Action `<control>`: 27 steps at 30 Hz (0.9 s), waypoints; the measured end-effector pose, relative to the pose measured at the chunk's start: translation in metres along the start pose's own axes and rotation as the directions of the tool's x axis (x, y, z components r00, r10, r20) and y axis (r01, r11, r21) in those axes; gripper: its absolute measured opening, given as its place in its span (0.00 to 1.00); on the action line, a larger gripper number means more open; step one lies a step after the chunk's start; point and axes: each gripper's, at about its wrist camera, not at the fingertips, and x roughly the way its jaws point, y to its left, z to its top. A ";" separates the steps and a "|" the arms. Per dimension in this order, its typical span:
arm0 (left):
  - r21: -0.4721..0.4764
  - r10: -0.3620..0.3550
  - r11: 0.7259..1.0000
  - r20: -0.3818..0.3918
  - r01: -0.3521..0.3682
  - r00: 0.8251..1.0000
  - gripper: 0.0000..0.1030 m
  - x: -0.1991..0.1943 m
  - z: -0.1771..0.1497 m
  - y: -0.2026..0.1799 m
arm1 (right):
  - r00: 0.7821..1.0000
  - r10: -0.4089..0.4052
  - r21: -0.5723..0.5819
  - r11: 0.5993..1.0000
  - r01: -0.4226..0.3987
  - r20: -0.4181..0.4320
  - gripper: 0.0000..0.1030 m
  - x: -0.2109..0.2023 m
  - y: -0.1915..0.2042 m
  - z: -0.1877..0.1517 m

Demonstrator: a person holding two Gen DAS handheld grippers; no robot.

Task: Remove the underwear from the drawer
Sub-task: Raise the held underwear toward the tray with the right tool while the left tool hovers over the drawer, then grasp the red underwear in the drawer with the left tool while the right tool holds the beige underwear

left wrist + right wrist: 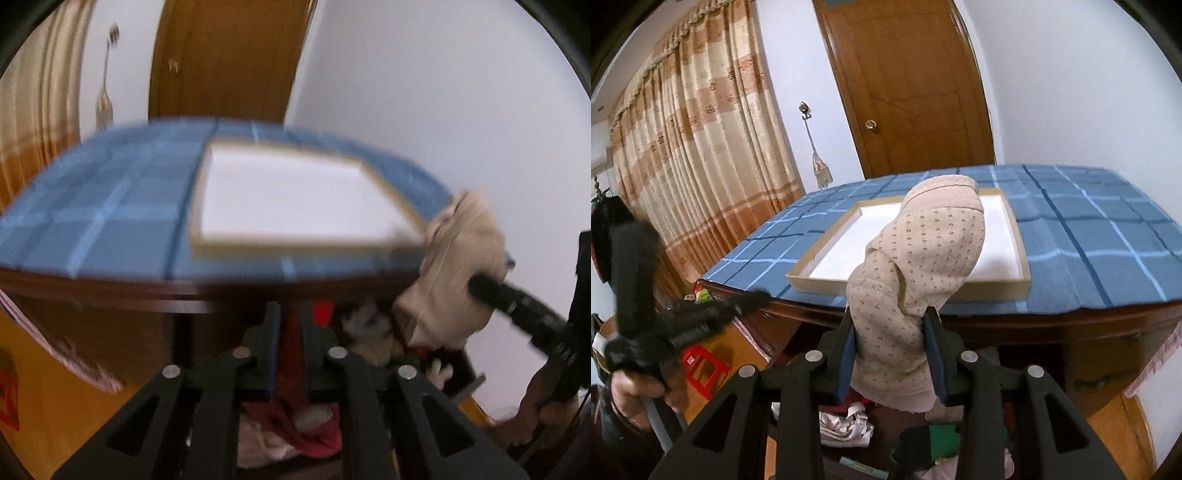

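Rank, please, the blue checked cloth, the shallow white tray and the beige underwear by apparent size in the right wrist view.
1. blue checked cloth
2. shallow white tray and beige underwear: unsure, the underwear hangs nearer the camera.

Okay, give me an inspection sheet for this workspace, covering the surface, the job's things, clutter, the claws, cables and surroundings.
Surface: blue checked cloth over a dark wooden table; a shallow white-lined tray lies on it.
Job's things: beige dotted underwear lifted above the open drawer, in front of the tray.
Clutter: red, white and green garments heaped in the drawer.
Claws: right claw shut on the beige underwear; left claw shut, a red garment in its narrow gap, grip uncertain.
Cables: nothing seen.
Surroundings: wooden door, striped curtain, white walls, red plastic stool on the floor.
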 end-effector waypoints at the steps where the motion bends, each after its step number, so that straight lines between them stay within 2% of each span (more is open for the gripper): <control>1: -0.008 -0.012 1.000 -0.027 0.011 1.000 0.19 0.006 -0.005 0.002 | 1.000 0.002 0.013 1.000 -0.002 -0.010 0.36 0.002 -0.004 -0.003; 2: -0.027 -0.030 0.999 -0.067 0.028 0.997 0.33 0.013 -0.011 0.005 | 1.000 0.000 0.021 1.000 0.001 -0.017 0.36 0.003 -0.006 -0.006; 3: -0.055 -0.048 0.998 -0.108 0.043 0.993 0.41 0.019 -0.016 0.010 | 1.000 -0.007 0.030 1.000 0.007 -0.029 0.36 0.004 -0.010 -0.010; 4: -0.085 -0.055 0.996 -0.143 0.043 0.988 0.54 0.024 -0.019 0.015 | 0.999 -0.010 0.035 0.999 0.011 -0.034 0.36 0.004 -0.011 -0.013; 8: -0.043 0.003 0.999 -0.218 -0.013 0.976 0.56 0.031 -0.022 0.013 | 0.999 -0.012 0.057 0.998 0.015 -0.053 0.36 0.006 -0.021 -0.021; 9: -0.047 -0.003 0.999 -0.230 -0.008 0.973 0.57 0.032 -0.022 0.012 | 0.999 -0.012 0.063 0.998 0.015 -0.053 0.36 0.006 -0.023 -0.022; 11: -0.070 -0.021 0.998 -0.267 0.003 0.963 0.68 0.037 -0.017 0.007 | 0.999 -0.003 0.080 0.997 0.008 -0.051 0.36 0.008 -0.026 -0.025; 13: -0.057 -0.002 0.998 -0.293 -0.015 0.956 0.75 0.042 -0.014 -0.004 | 0.998 0.007 0.092 0.996 -0.002 -0.055 0.36 0.010 -0.027 -0.026; 14: -0.044 0.005 0.999 -0.301 -0.019 0.954 0.75 0.044 -0.015 -0.008 | 0.998 0.014 0.098 0.995 -0.009 -0.058 0.36 0.012 -0.027 -0.028; 17: 0.023 0.057 0.998 -0.372 -0.052 0.926 0.75 0.060 -0.025 -0.022 | 0.998 0.025 0.106 0.994 -0.019 -0.059 0.36 0.013 -0.029 -0.029; 19: 0.016 0.065 0.998 -0.426 -0.064 0.903 0.75 0.071 -0.036 -0.021 | 0.998 0.023 0.109 0.994 -0.017 -0.054 0.36 0.011 -0.030 -0.029; 20: 0.010 0.067 0.998 -0.437 -0.069 0.897 0.74 0.074 -0.040 -0.020 | 0.998 0.022 0.113 0.993 -0.016 -0.051 0.36 0.010 -0.032 -0.029; 21: 0.004 0.067 0.997 -0.437 -0.073 0.897 0.71 0.077 -0.043 -0.018 | 0.999 0.021 0.116 0.993 -0.015 -0.050 0.36 0.009 -0.033 -0.029; 23: 0.019 0.084 0.996 -0.409 -0.083 0.909 0.50 0.077 -0.045 -0.015 | 0.998 0.021 0.123 0.992 -0.015 -0.052 0.36 0.009 -0.035 -0.030; 25: 0.034 0.085 0.996 -0.379 -0.078 0.922 0.37 0.073 -0.045 -0.012 | 0.998 0.024 0.123 0.992 -0.017 -0.057 0.36 0.010 -0.034 -0.030; 27: 0.045 0.082 0.996 -0.359 -0.071 0.930 0.33 0.069 -0.045 -0.011 | 0.998 0.025 0.121 0.992 -0.017 -0.064 0.36 0.010 -0.033 -0.031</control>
